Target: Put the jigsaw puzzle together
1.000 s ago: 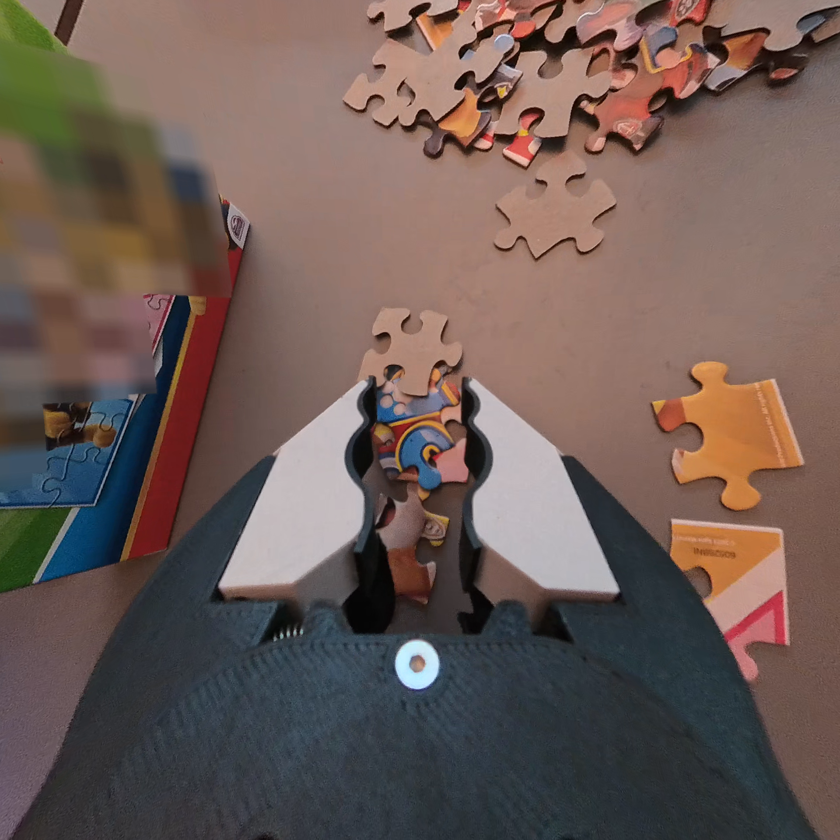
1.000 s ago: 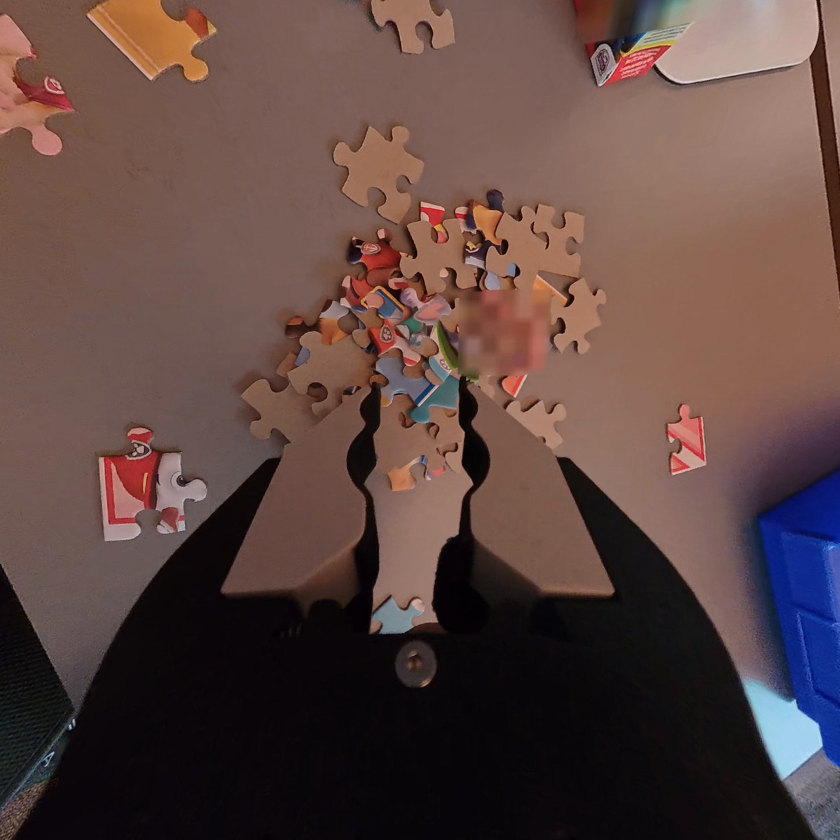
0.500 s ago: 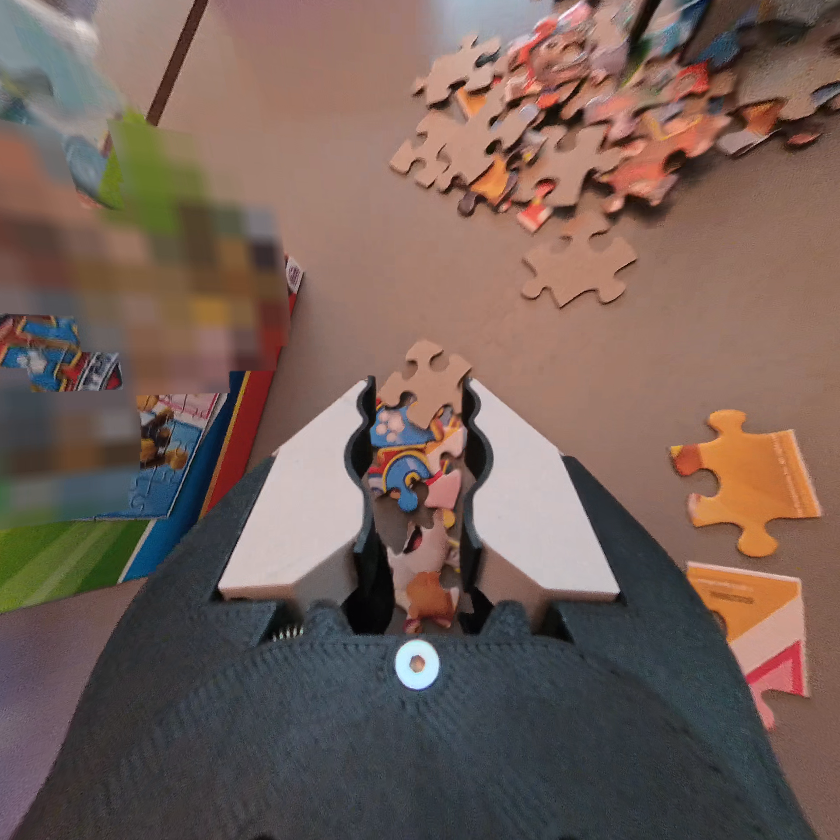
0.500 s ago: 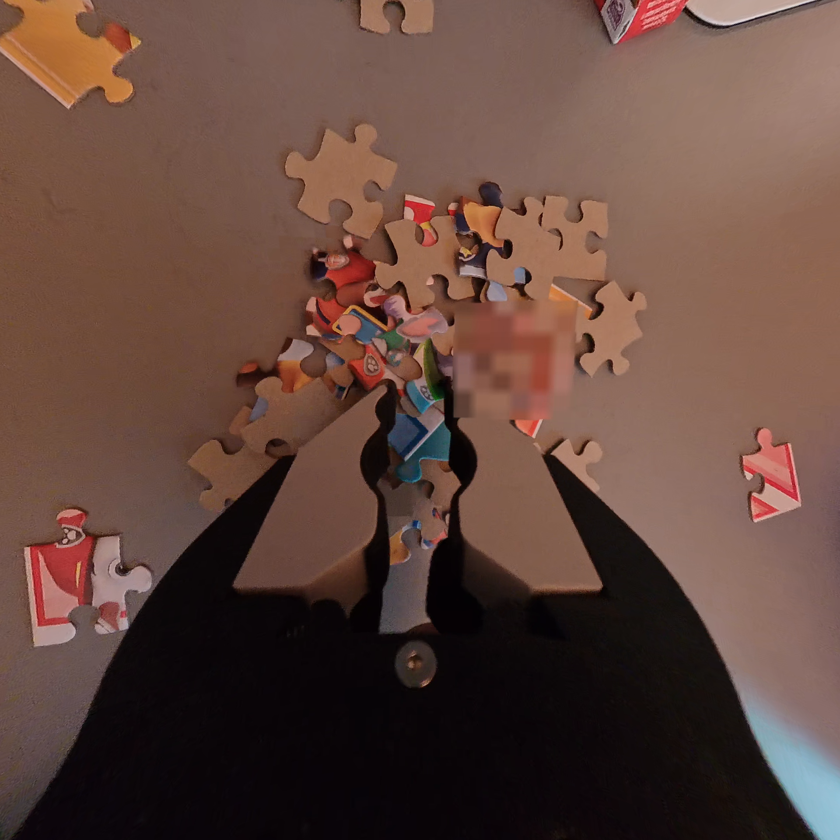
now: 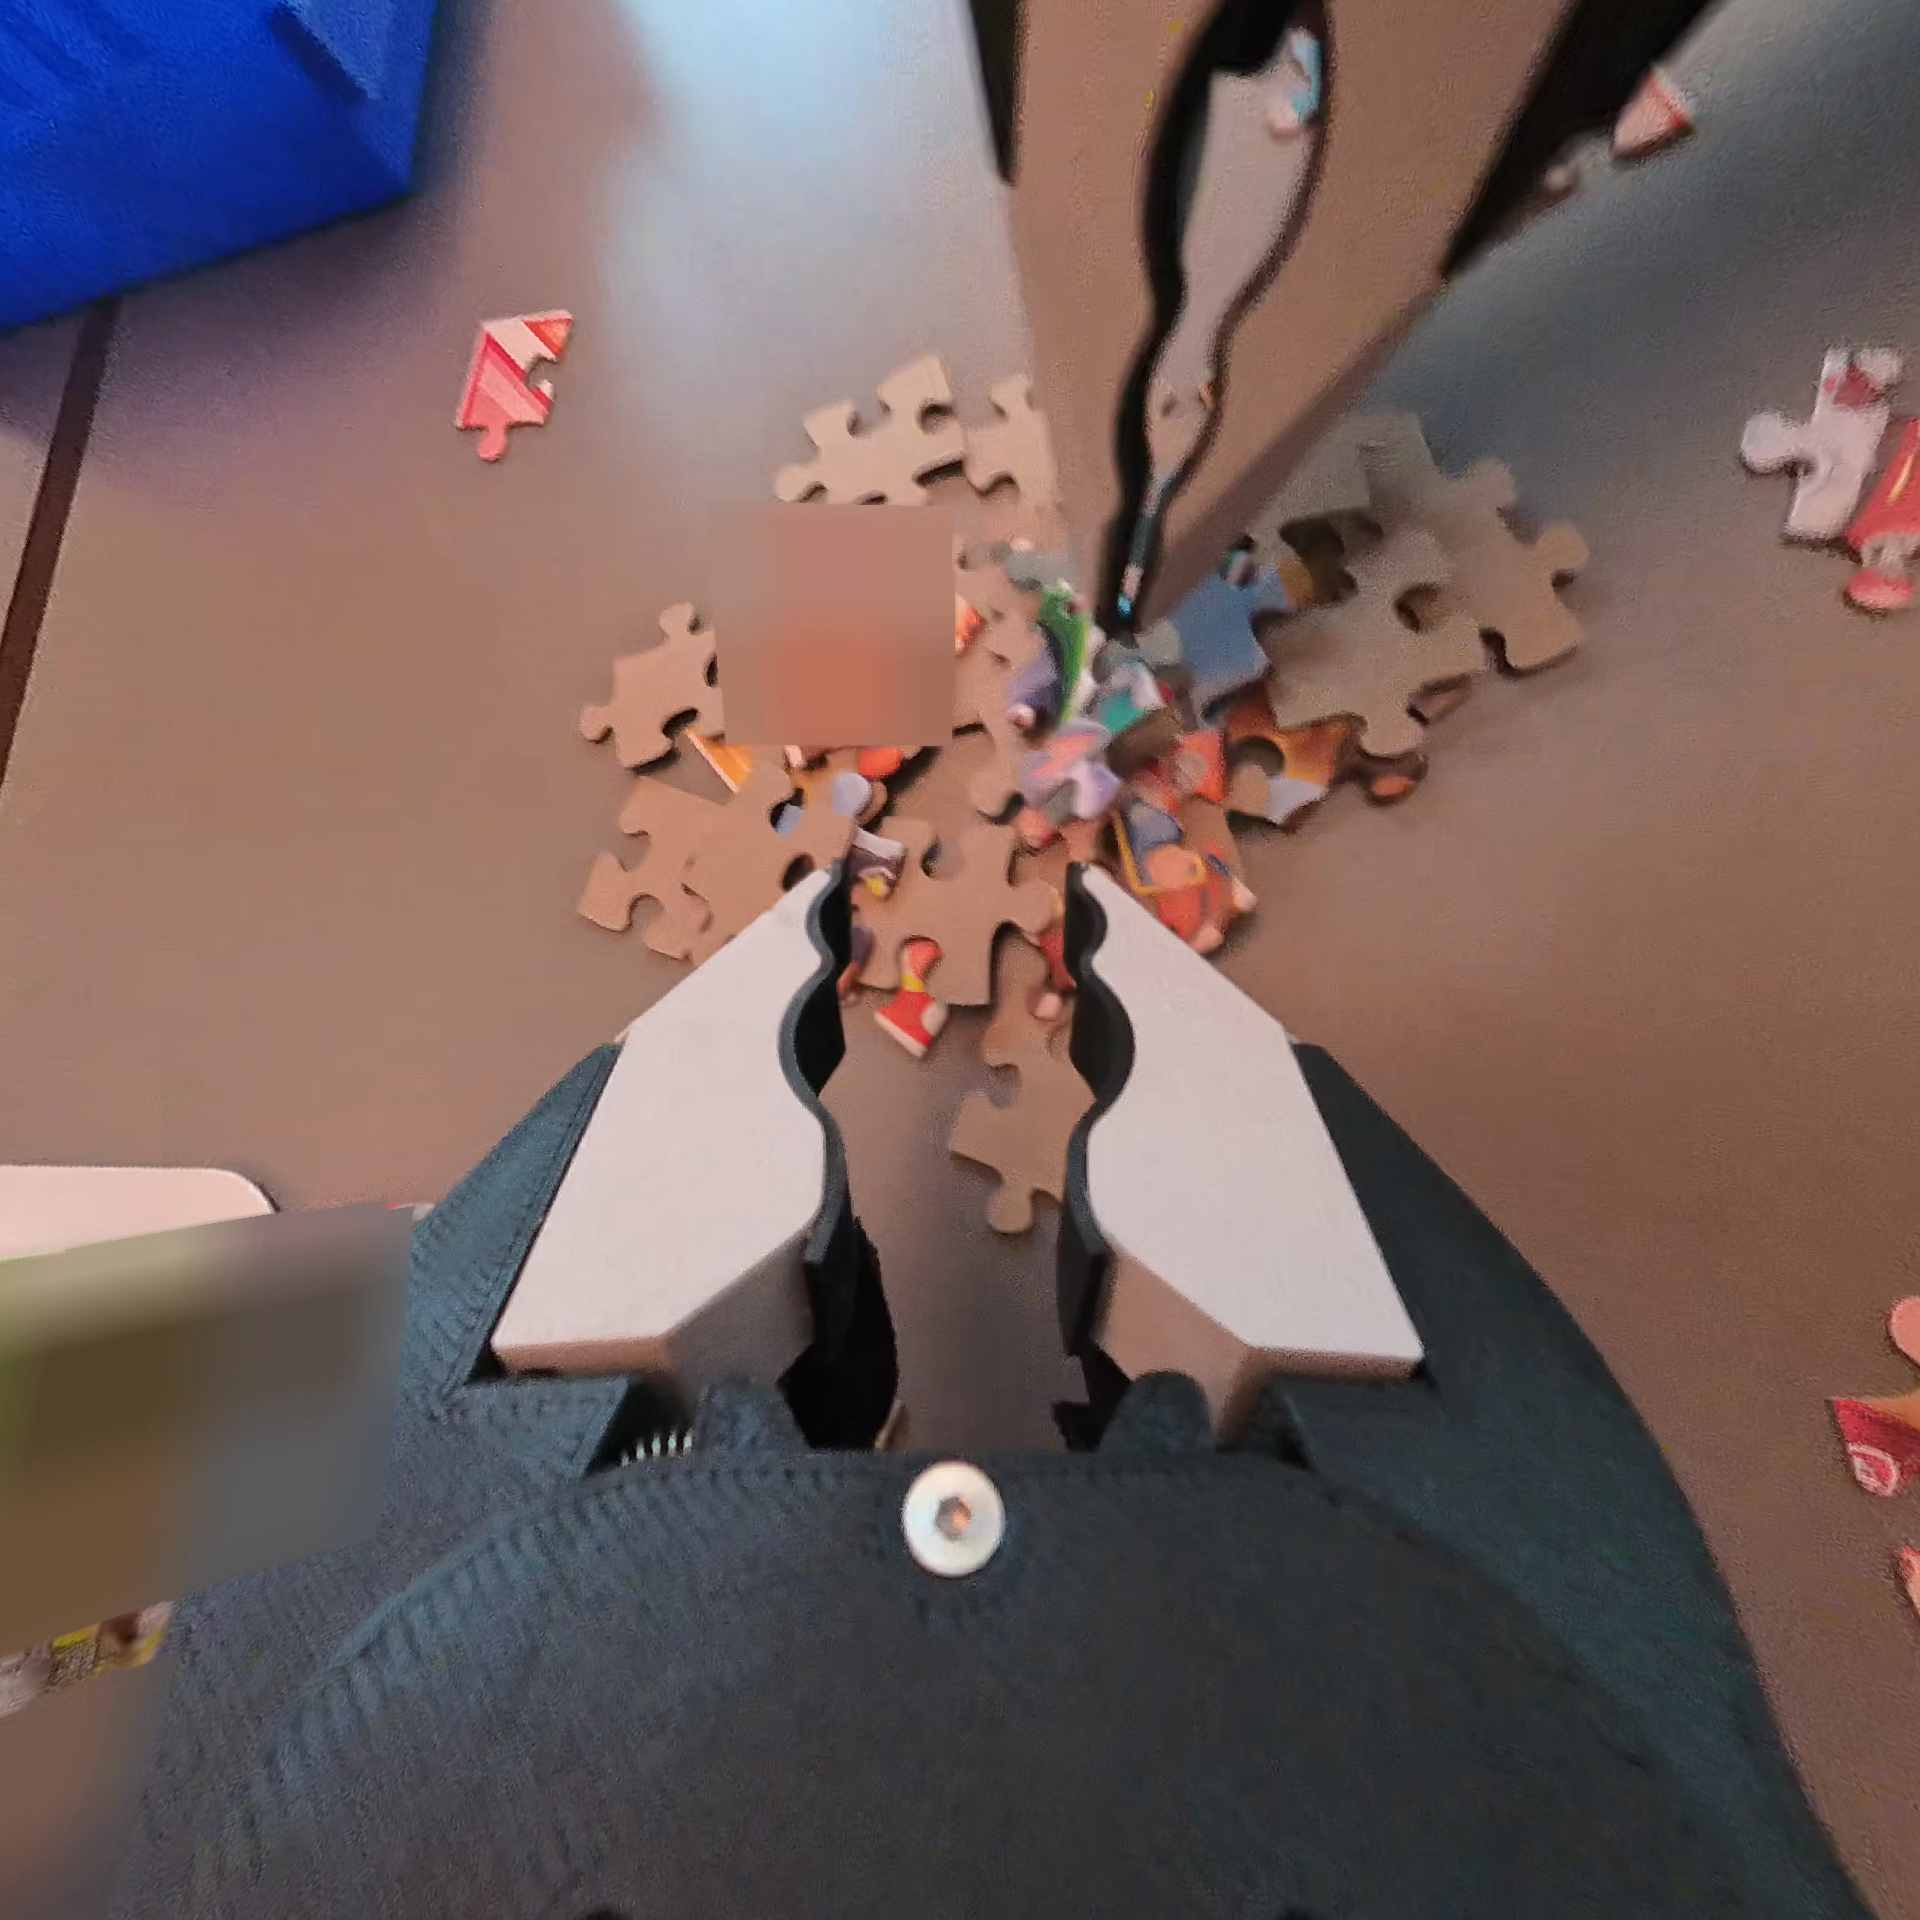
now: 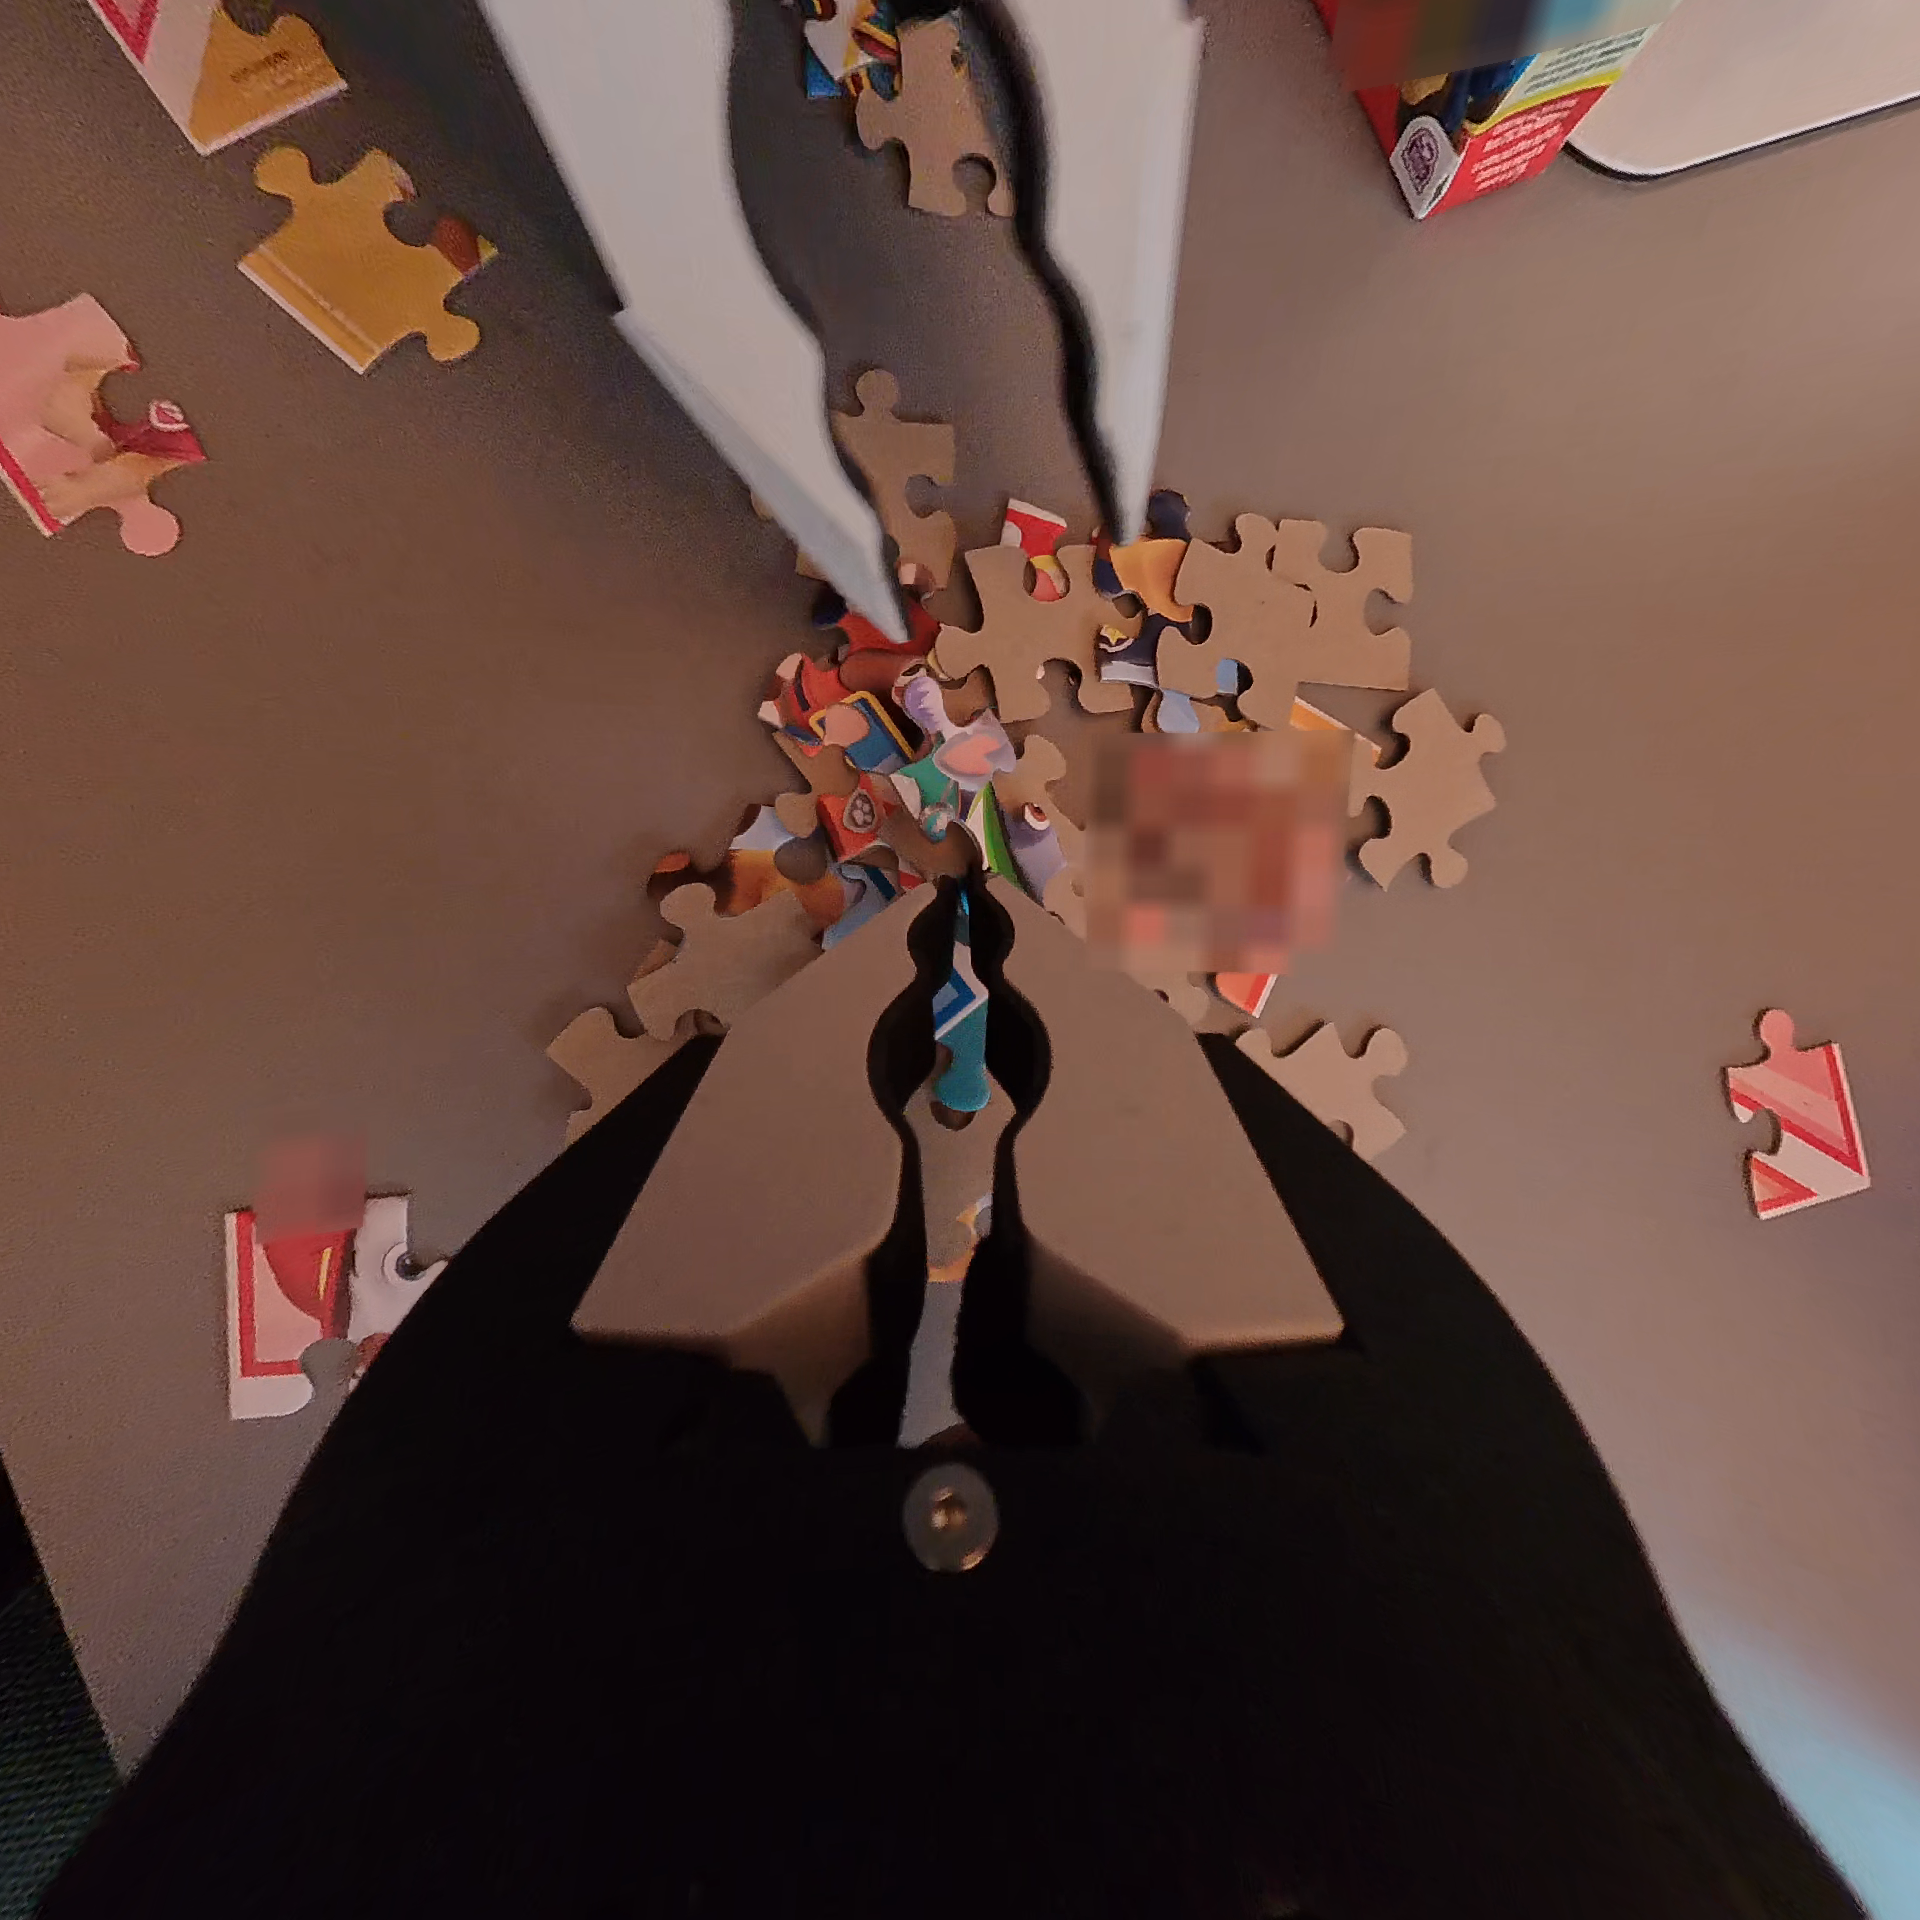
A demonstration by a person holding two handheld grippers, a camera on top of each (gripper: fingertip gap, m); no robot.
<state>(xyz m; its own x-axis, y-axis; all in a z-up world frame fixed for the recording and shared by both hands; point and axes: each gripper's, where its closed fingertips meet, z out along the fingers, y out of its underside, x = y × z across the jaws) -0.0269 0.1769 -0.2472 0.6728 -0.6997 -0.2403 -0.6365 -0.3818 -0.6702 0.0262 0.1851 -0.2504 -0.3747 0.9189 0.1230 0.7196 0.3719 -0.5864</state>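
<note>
A pile of jigsaw pieces (image 5: 1039, 748), many face down and brown, lies on the grey-brown table (image 5: 312, 831). My left gripper (image 5: 956, 894) is open and empty, its tips at the near edge of the pile above a brown piece (image 5: 966, 914). It shows from the far side in the right wrist view (image 6: 1008, 577). My right gripper (image 6: 958, 896) is shut on a blue piece (image 6: 961, 1029), held edge-on at the pile (image 6: 1039, 727). In the left wrist view it (image 5: 1132, 597) reaches down into the pile's far side.
Loose pieces lie around: a yellow one (image 6: 364, 260), a pink one (image 6: 83, 416), a pink striped one (image 6: 1797, 1122), a joined red-and-white pair (image 6: 301, 1299). The puzzle box (image 6: 1486, 135) and a white board (image 6: 1766, 83) are far right. A blue bin (image 5: 156, 135) stands nearby. There is about 6 cm between the tips of the two grippers.
My left gripper has swung from the coloured pieces beside the box over to the pile. My right gripper has moved down into the pile and closed on the blue piece.
</note>
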